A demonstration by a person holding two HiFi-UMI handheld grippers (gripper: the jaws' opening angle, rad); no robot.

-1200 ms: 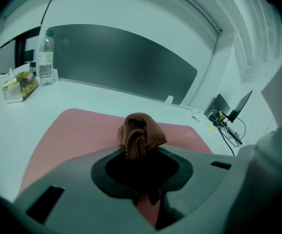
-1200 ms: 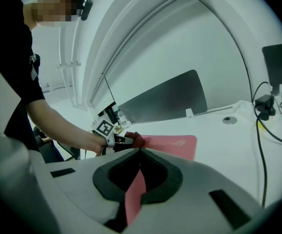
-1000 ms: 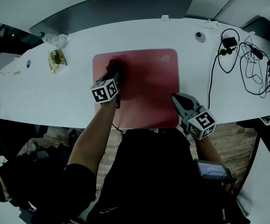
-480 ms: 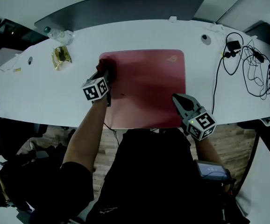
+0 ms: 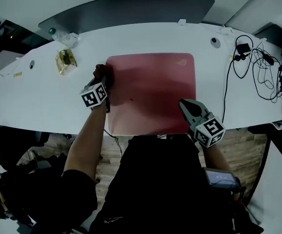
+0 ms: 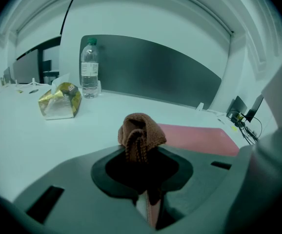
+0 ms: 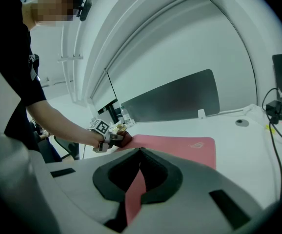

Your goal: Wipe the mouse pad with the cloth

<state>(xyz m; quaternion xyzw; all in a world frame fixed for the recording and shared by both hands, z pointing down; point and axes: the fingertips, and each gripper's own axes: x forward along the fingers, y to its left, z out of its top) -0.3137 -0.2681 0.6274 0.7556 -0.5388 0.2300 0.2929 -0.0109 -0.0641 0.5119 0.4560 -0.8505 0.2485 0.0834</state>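
Note:
The red mouse pad (image 5: 153, 89) lies in the middle of the white desk (image 5: 38, 96), its front edge at the desk's near edge. My left gripper (image 5: 102, 76) is at the pad's far left edge, shut on a bunched brown cloth (image 5: 101, 70). In the left gripper view the cloth (image 6: 140, 132) bulges out above the jaws and the pad (image 6: 199, 138) lies to the right. My right gripper (image 5: 183, 104) rests on the pad's front right corner, jaws shut with the tips together. The right gripper view shows the pad (image 7: 180, 147) ahead and the left gripper (image 7: 112, 138) at its far end.
A water bottle (image 6: 89, 67) and a yellow packet (image 6: 59, 100) stand at the back left of the desk. Black cables (image 5: 258, 67) and chargers sprawl at the right end. A dark divider panel (image 5: 131, 9) runs along the back edge.
My left gripper has slid leftward with the cloth, from the pad's upper left area to its left edge. The right gripper has stayed on the front right corner.

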